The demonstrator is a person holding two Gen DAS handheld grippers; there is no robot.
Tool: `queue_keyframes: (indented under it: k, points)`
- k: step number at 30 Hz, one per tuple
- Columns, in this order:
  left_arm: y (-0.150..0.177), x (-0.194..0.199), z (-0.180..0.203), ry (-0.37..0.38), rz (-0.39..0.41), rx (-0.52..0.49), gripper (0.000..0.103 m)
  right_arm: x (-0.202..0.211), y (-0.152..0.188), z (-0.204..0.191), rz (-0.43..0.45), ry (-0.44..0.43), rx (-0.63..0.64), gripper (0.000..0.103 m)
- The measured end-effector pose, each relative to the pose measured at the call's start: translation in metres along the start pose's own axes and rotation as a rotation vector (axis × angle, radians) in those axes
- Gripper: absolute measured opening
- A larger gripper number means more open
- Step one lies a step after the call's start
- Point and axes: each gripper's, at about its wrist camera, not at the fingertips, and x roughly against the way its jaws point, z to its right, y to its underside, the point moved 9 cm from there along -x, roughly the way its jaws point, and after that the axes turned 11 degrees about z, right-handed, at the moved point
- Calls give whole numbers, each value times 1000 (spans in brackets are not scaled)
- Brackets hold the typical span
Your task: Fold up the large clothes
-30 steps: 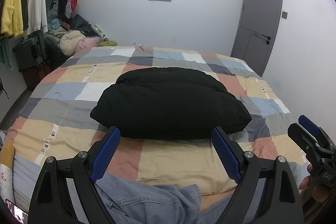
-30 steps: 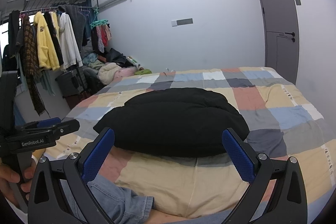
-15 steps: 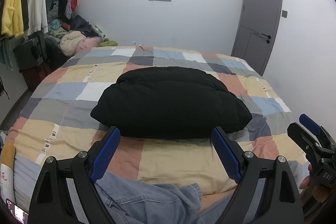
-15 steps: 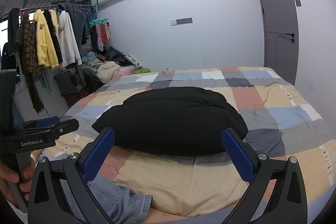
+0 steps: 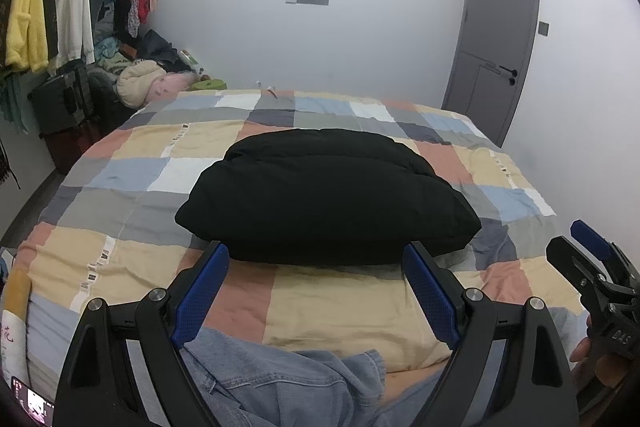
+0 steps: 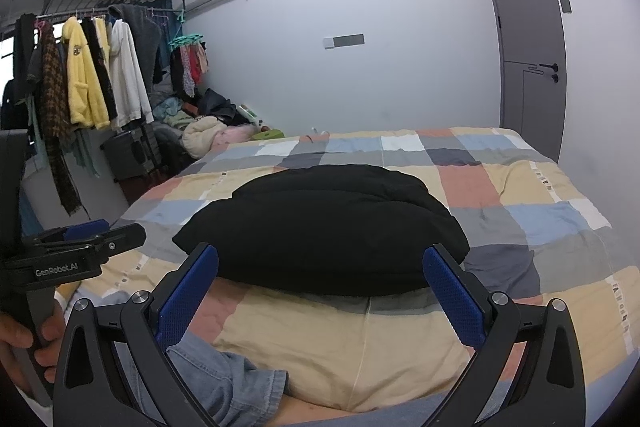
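A black padded garment [image 5: 328, 195] [image 6: 324, 227] lies folded into a thick bundle in the middle of the checked bedspread [image 5: 120, 259] [image 6: 540, 211]. My left gripper [image 5: 316, 263] hovers at the bed's near edge, open, with nothing between its blue pads. My right gripper [image 6: 320, 267] hovers beside it, likewise open and apart from the bundle. A blue denim garment [image 5: 280, 383] [image 6: 216, 375] lies crumpled at the near edge, under both grippers. Each gripper shows at the side of the other's view, held in a hand [image 6: 24, 343].
A clothes rack [image 6: 88, 75] with hanging coats stands at the left wall, above a dark suitcase [image 6: 128, 155] and a heap of clothes [image 5: 148, 83]. A grey door [image 5: 496, 39] is at the back right. A phone screen [image 5: 32, 399] glows at the bottom left.
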Motion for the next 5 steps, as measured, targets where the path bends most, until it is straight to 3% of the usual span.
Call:
queue_keyframes:
  k: [5]
  points:
    - [1,0,-1,1,-2,4,89,1,0,0,-2,-1,3,103]
